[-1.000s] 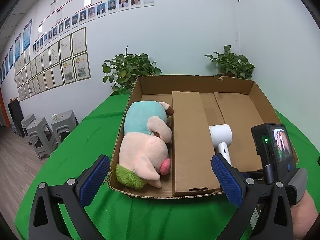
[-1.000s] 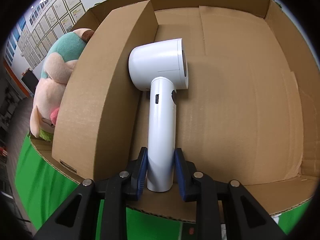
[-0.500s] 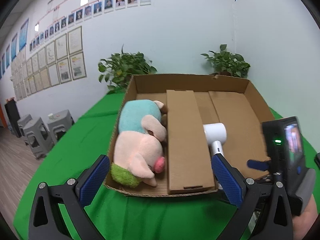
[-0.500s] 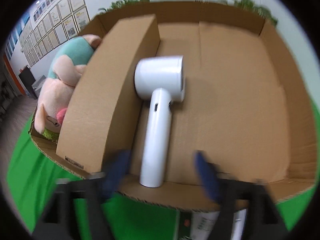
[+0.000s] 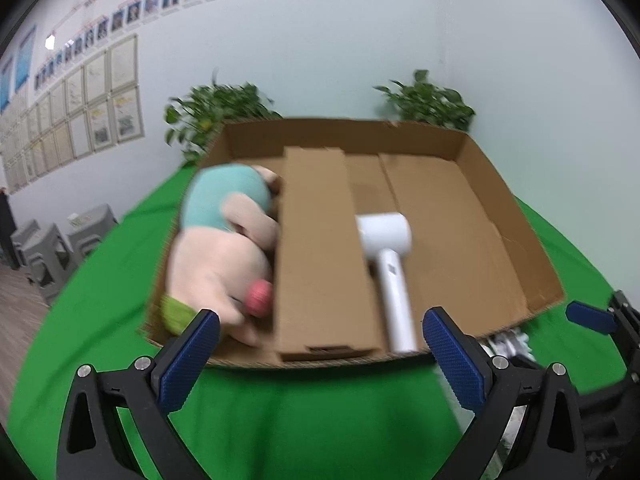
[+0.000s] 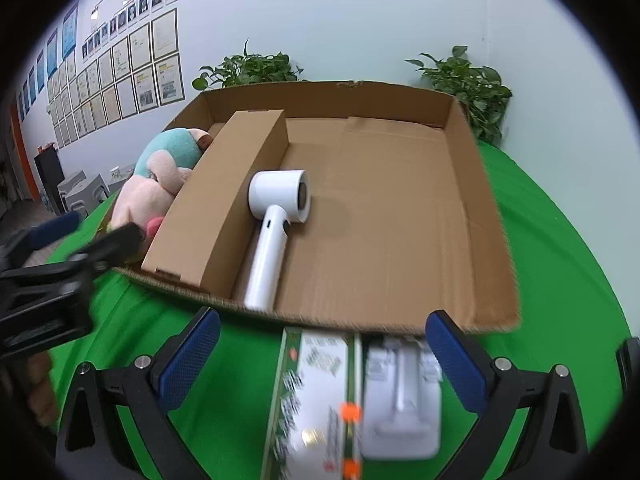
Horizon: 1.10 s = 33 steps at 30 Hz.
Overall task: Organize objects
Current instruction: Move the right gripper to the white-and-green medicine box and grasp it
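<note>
Two items wait on the green worktop [image 6: 560,240] outside the cardboard box [image 6: 476,184], so the risks run from that box downward. It sits with its near wall just beyond both claws, and a claw swinging in low could catch that wall and shove the box across the cloth, since nothing appears to hold it in place.

Inside, a long brown carton [image 5: 320,248] stands as a divider, with the plush toy [image 5: 220,248] packed on its left and the white hair dryer [image 6: 276,216] lying just right of it, handle toward the near wall. Another object dropped against the carton could tip it onto the toy or nudge the dryer.

The right claw [image 6: 320,364] is opening wide with nothing between its pads, and it hangs over a green-and-white packet [image 6: 316,400] and a white blister pack [image 6: 402,396], which lie side by side and touching. Closing on one could drag or pinch the other; the blister's smooth plastic may also slip.

The left claw [image 5: 320,360] is spread apart and empty, near the box's near wall in front of the toy. Both claws work close together, so they could knock each other.
</note>
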Each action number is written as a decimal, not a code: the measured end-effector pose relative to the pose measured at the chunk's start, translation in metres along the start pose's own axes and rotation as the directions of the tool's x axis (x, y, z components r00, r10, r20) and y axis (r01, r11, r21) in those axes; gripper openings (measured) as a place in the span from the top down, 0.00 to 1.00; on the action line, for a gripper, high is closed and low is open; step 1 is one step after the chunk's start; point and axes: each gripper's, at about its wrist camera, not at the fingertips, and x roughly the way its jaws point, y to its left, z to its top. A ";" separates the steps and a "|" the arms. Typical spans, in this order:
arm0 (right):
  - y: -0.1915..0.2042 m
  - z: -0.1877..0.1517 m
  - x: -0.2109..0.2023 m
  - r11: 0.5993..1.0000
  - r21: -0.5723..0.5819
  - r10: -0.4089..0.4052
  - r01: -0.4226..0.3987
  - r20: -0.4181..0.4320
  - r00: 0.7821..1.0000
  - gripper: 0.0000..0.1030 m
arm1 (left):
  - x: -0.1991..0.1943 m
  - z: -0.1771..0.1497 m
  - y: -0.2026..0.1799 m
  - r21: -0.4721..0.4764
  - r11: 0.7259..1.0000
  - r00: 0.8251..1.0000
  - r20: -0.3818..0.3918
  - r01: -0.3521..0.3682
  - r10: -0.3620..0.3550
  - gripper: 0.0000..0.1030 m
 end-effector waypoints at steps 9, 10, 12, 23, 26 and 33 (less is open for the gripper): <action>-0.003 -0.068 -0.009 0.994 0.014 0.105 -0.104 -0.136 0.985 0.01 | 0.028 -0.026 -0.025 -0.098 0.954 0.940 -0.166 0.284 -0.297 0.01; -0.003 -0.074 -0.006 0.994 0.021 0.111 -0.109 -0.153 0.982 0.01 | 0.032 -0.029 -0.027 -0.112 0.946 0.928 -0.187 0.305 -0.321 0.01; 0.000 -0.082 -0.002 0.995 0.023 0.104 -0.102 -0.178 0.978 0.01 | 0.038 -0.038 -0.032 -0.132 0.931 0.905 -0.222 0.341 -0.363 0.01; 0.021 -0.092 -0.001 0.989 -0.015 0.140 -0.146 -0.207 0.968 0.34 | 0.062 -0.071 -0.026 -0.311 0.836 0.781 -0.313 0.453 -0.540 0.05; 0.029 -0.090 -0.006 0.977 -0.008 0.205 -0.211 -0.196 0.959 0.21 | 0.064 -0.079 -0.023 -0.349 0.807 0.750 -0.318 0.476 -0.580 0.06; 0.030 -0.093 0.004 0.980 -0.009 0.190 -0.197 -0.228 0.955 0.15 | 0.059 -0.089 -0.027 -0.374 0.779 0.722 -0.313 0.503 -0.617 0.12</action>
